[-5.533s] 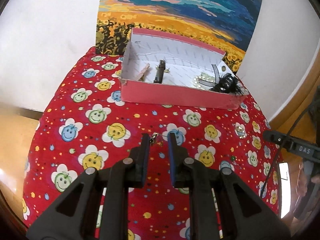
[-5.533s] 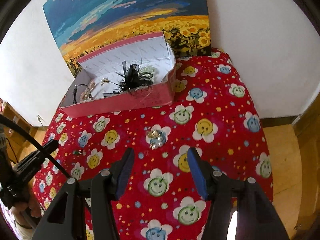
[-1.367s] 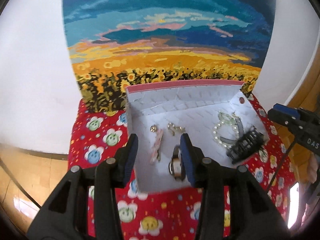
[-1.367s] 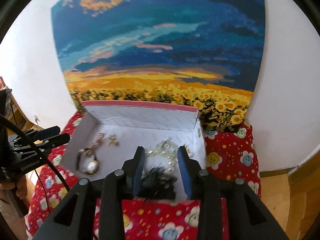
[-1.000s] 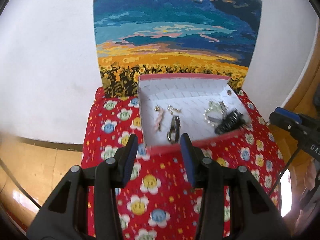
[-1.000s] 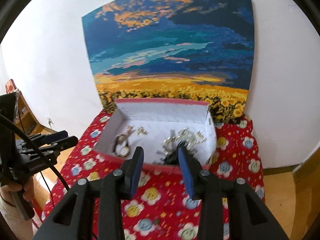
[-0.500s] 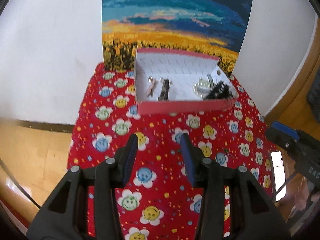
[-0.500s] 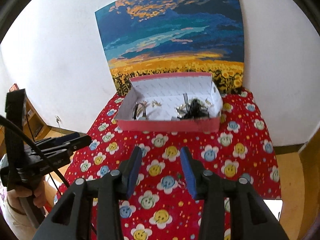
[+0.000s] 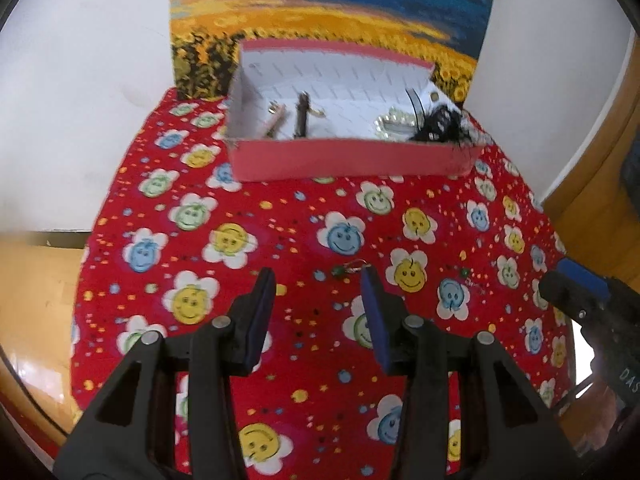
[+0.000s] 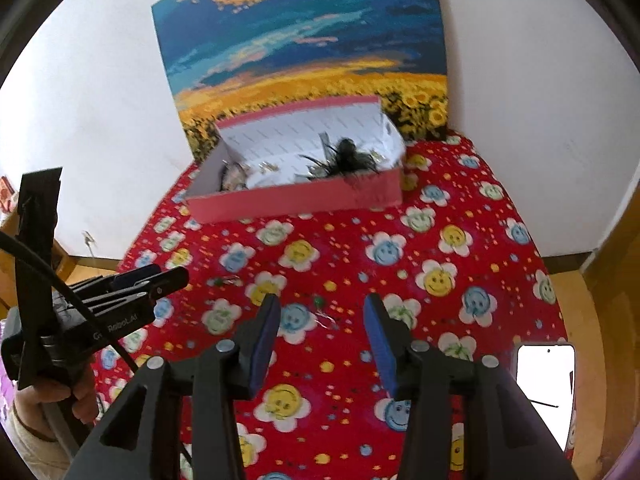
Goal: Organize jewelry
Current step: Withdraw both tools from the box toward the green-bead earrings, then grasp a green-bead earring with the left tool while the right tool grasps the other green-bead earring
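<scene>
Two grippers hover above a table covered by a red cloth (image 9: 280, 216) printed with smiling flowers. We hold one in each hand. Our left gripper (image 9: 318, 280) has its fingers (image 9: 262, 312) spread wide, gripping nothing. Just beyond its fingertips, a small earring with a green bead (image 9: 348, 269) lies on the cloth, close to the right finger's tip. A second green-beaded earring (image 9: 466, 274) lies a little farther right on the cloth.

Our right gripper (image 10: 318, 304) also has its fingers (image 10: 380, 340) spread wide and empty. The second earring (image 10: 320, 304) lies on the cloth in the gap between them, and the first earring (image 10: 224, 280) lies to the left, near the tip of the left gripper (image 10: 176, 276).

At the far side of the table stands an open pink box (image 9: 348, 160) with a white lining. Inside, at its left end, lie a watch (image 9: 300, 116) and a few small pieces; at its right end sit a pearl piece (image 9: 394, 124) and a black feathery hair ornament (image 9: 440, 124). Behind the box, a painting of sunflowers under a blue sky (image 10: 304, 52) stands against the white wall.
</scene>
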`<state>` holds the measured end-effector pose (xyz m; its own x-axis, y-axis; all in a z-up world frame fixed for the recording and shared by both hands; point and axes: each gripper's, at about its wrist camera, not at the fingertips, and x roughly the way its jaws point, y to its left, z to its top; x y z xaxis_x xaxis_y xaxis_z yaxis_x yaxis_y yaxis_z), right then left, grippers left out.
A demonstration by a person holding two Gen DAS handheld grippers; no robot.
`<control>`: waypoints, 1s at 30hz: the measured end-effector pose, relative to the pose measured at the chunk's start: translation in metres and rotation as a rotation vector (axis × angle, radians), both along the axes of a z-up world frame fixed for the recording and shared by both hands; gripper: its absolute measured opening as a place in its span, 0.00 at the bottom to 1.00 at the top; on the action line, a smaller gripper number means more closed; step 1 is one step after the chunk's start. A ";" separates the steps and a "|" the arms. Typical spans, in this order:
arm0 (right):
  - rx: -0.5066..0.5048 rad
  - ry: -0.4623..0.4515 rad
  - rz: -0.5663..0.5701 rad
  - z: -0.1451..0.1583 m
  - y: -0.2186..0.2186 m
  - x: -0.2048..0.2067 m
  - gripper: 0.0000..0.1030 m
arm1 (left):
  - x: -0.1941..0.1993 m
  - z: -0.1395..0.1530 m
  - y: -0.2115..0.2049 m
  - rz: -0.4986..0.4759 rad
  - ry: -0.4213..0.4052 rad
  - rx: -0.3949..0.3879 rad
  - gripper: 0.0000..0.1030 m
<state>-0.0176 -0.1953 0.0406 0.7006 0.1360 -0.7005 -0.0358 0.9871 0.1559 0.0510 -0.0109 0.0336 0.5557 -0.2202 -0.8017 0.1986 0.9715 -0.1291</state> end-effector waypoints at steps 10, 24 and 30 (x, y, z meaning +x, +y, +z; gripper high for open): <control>0.012 0.041 -0.021 -0.024 -0.015 0.007 0.49 | 0.014 -0.027 -0.025 -0.024 0.009 0.038 0.35; 0.083 0.066 -0.035 -0.040 -0.034 0.019 0.51 | 0.014 -0.035 -0.039 -0.037 -0.041 0.088 0.22; 0.095 0.068 -0.037 -0.041 -0.037 0.019 0.51 | 0.012 -0.034 -0.044 -0.055 -0.043 0.070 0.04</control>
